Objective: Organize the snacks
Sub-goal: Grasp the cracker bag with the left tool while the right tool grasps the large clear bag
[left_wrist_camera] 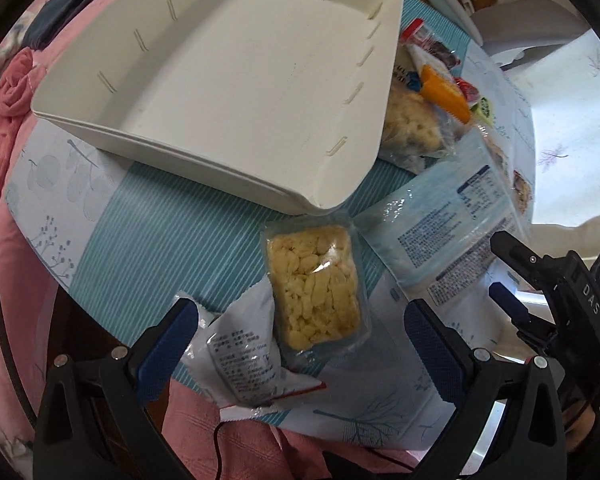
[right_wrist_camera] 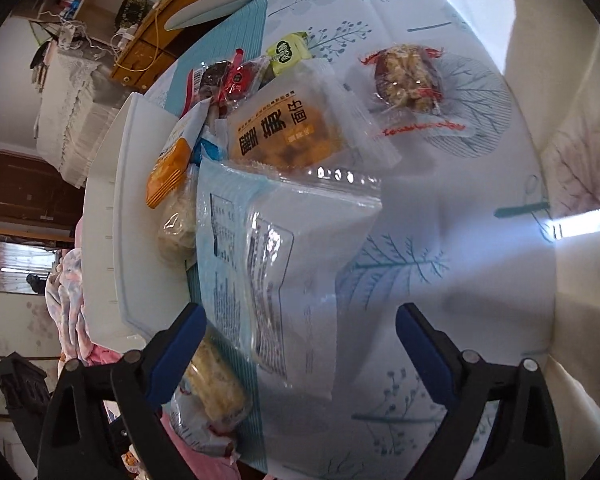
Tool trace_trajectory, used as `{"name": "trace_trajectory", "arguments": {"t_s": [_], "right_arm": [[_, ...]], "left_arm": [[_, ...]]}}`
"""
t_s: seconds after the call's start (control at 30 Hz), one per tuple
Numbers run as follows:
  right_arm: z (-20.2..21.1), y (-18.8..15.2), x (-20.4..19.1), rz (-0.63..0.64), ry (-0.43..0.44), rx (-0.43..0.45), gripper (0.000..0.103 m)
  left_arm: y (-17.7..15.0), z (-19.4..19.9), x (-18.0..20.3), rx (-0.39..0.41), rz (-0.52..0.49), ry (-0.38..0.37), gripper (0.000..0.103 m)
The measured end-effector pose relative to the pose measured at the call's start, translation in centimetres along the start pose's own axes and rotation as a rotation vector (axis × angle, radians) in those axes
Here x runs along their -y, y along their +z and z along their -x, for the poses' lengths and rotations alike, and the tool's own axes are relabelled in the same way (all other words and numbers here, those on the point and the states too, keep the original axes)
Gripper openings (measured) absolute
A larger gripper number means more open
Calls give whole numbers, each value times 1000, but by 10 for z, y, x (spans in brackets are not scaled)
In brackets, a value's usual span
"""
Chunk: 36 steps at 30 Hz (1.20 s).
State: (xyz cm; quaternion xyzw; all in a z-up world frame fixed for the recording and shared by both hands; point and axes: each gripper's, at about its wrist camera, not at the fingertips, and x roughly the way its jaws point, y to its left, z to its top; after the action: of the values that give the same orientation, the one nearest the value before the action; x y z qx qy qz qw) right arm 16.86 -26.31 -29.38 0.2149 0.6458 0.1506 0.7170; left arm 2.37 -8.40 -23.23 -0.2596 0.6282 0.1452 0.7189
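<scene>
While both the left gripper (left_wrist_camera: 300, 320) and right gripper (right_wrist_camera: 300, 328) gape empty, the clear-wrapped pale crumbly cake (left_wrist_camera: 314, 288) near the bedspread's (left_wrist_camera: 148, 224) edge looks light and fragile; pinch its sealed rim.

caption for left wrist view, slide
Open left gripper above a clear-wrapped snack bar, beside the empty white tray.

hand-held gripper (left_wrist_camera: 300, 340) | black frame | blue pads (left_wrist_camera: 168, 344) | silver screws

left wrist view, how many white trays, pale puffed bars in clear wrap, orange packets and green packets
white tray: 1
pale puffed bars in clear wrap: 2
orange packet: 1
green packet: 1
total: 5
</scene>
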Motion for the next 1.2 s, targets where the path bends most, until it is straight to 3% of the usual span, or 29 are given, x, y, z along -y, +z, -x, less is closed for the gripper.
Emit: {"name": "trace_trajectory", "arguments": {"t_s": [0.27, 0.43, 0.5, 0.6, 0.77, 1.2], "right_arm": [[-22, 15, -4, 53, 84, 4, 86], [-32, 23, -7, 84, 49, -8, 76], [-32, 26, -6, 87, 58, 1, 75], [-32, 26, -7, 98, 63, 4, 73], [-34, 29, -6, 96, 104, -8, 56], [-23, 25, -20, 85, 102, -21, 42]], "left_arm": [[18, -33, 18, -35, 5, 52, 102], [30, -45, 24, -42, 13, 70, 96], [33, -49, 24, -50, 14, 73, 92], [36, -59, 23, -71, 24, 94, 79], [38, -73, 21, -92, 44, 96, 61], [44, -76, 20, -128, 42, 95, 57]]}}
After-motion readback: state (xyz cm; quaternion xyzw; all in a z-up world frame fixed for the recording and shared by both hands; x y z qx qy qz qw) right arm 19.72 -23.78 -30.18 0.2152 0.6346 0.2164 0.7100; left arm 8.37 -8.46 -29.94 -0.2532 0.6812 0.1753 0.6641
